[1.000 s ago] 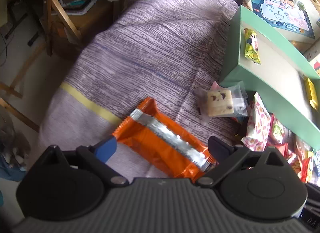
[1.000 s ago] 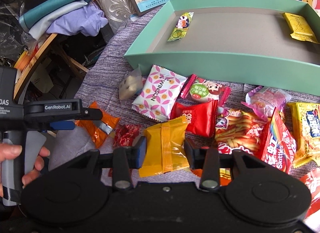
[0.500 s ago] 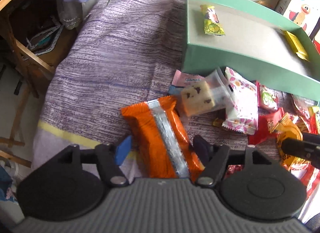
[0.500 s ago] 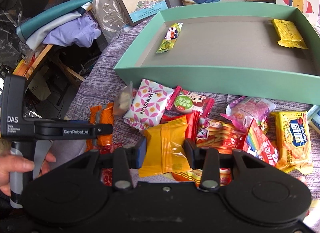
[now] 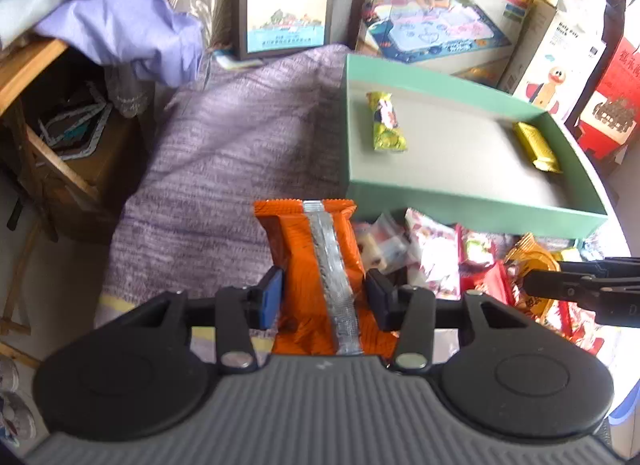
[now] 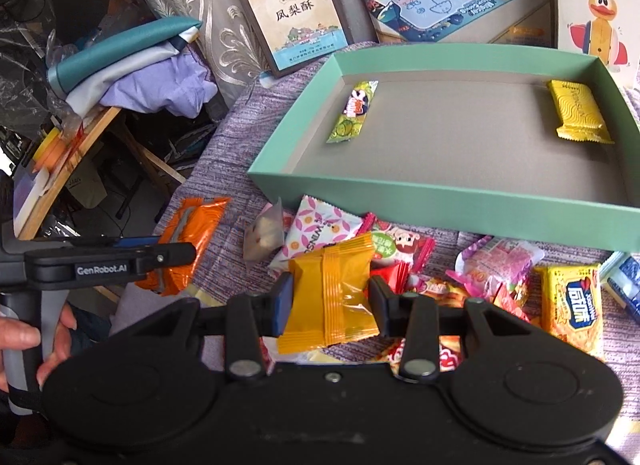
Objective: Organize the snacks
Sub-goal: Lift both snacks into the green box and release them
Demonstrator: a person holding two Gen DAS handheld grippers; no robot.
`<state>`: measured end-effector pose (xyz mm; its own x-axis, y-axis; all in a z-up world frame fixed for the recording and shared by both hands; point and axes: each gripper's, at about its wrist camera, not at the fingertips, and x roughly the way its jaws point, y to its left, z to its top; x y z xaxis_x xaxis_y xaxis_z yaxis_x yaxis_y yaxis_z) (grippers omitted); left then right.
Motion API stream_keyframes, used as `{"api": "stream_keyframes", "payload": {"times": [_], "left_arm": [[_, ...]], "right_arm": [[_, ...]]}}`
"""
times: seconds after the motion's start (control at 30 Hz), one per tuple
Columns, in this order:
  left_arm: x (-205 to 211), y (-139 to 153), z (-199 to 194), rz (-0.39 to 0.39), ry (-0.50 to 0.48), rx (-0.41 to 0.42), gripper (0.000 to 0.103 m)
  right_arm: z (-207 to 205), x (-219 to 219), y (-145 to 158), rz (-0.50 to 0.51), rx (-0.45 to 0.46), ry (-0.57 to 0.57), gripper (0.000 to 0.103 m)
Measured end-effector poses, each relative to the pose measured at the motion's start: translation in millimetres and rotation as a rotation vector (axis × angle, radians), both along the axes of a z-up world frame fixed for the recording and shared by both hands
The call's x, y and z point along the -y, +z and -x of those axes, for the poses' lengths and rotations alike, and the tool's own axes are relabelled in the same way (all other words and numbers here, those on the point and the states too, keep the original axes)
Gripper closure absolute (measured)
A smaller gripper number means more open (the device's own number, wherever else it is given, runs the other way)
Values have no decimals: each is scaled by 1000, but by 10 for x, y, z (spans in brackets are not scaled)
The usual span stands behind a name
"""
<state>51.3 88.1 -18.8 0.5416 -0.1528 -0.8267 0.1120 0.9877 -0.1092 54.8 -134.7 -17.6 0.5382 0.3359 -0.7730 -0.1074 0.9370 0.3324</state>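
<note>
Much of the snack pile [image 6: 440, 265] lying just in front of the green tray [image 6: 460, 205] is hard to sort out — wrappers overlap, and in the left wrist view that heap is blurred and partly hidden behind the orange packet [image 5: 320, 265]. The lower end of the orange packet is cut off by the gripper body, and the bottom of the yellow packet [image 6: 332, 297] is likewise hidden by the right one. The left hand-held gripper [image 5: 324, 297] tilts steeply down toward the purple-clothed table [image 5: 224, 169], its jaws closing, with both pads already against the sides of the orange packet, which stands up between them to the left of the tray's near corner. In the right wrist view a hand [image 6: 36, 341] grasps that gripper's handle at the far left of the tray, only the fingers showing. The right hand-held gripper [image 6: 330, 301] also points downward and is clamped on the yellow packet, held above the pile in front of the tray's near wall. Inside the tray lie a green-yellow candy bar [image 6: 354, 111] near its left wall and a yellow wafer pack [image 6: 576, 113] by its right wall — the print on both is too small to read.
</note>
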Motion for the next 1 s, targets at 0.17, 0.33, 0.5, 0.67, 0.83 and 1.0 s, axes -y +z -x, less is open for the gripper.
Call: {"api": "stream_keyframes", "payload": {"times": [0.17, 0.33, 0.5, 0.67, 0.83, 1.0], "left_arm": [[301, 260, -365, 17, -114, 77, 58], [796, 251, -948, 27, -188, 93, 58], [1214, -3, -1570, 44, -211, 68, 58], [1489, -330, -2021, 40, -214, 24, 58], [1546, -579, -2323, -22, -209, 0, 58], [1490, -719, -2542, -98, -182, -9, 58]], "right_arm": [[-266, 243, 220, 28, 60, -71, 63], [-675, 620, 308, 71, 102, -172, 63], [-1125, 954, 177, 95, 102, -240, 63], [-1520, 1238, -93, 98, 76, -295, 63], [-1745, 1443, -304, 109, 60, -325, 63], [-1879, 1523, -373, 122, 82, -344, 63]]}}
